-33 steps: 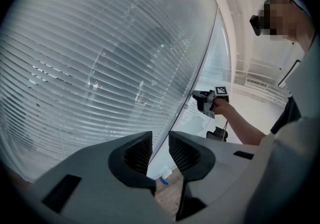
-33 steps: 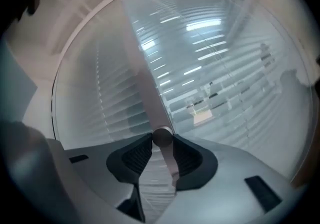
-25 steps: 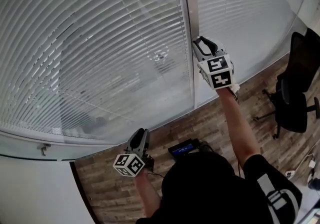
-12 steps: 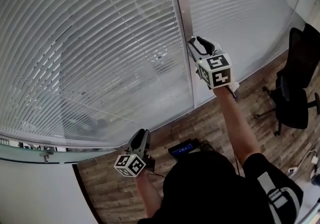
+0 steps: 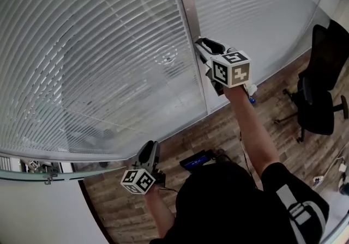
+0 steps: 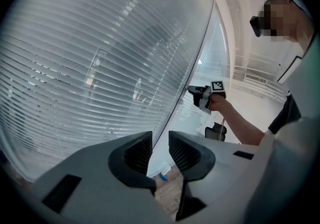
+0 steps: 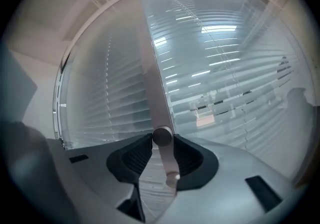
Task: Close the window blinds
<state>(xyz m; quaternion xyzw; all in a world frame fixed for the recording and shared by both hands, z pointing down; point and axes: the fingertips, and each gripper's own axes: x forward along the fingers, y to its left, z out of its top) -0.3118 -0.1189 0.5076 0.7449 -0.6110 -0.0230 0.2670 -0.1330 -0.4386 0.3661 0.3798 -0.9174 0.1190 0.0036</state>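
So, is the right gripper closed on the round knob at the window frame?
Shut: the right gripper has both jaws touching the round knob, one on each side.

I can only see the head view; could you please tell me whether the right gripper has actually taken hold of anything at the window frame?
Observer: Yes. In the right gripper view, the right gripper has its jaws closed on a round silver knob in front of the upright frame bar.
Operator: Thank you. And is the left gripper carrying anything?
Observer: No. In the left gripper view, the left gripper has its jaws a little apart with nothing between them; only the frame and the floor show through the gap.
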